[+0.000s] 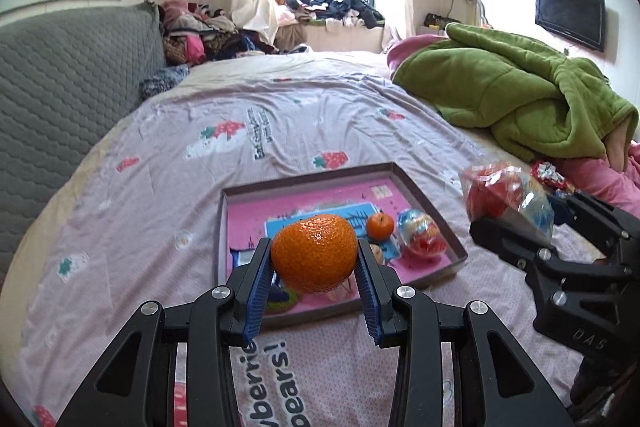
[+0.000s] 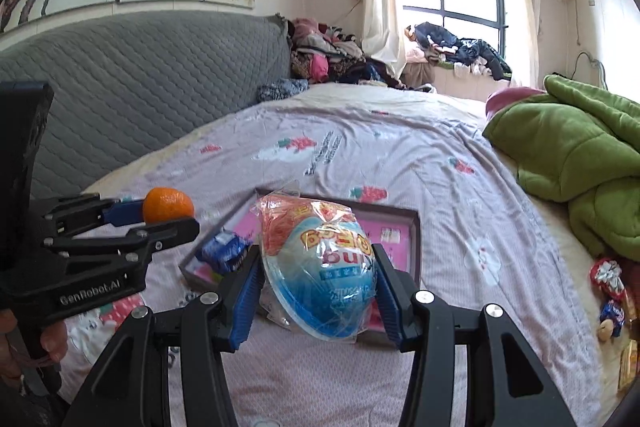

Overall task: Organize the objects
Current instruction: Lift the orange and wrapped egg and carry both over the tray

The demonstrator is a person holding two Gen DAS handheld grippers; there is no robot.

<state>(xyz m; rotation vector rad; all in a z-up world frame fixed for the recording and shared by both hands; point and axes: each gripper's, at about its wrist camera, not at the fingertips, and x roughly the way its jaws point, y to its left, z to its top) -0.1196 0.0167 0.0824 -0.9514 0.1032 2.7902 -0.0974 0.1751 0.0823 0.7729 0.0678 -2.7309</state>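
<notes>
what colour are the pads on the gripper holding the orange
Blue, ribbed pads on the left gripper; clearest in the left wrist view.

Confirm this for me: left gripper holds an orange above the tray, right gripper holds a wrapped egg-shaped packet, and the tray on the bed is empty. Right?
Not quite. The tray is not empty: the left wrist view shows a small orange and another wrapped packet inside it. The rest stands: the left gripper holds an orange, and the right gripper holds a wrapped egg-shaped packet.
</notes>
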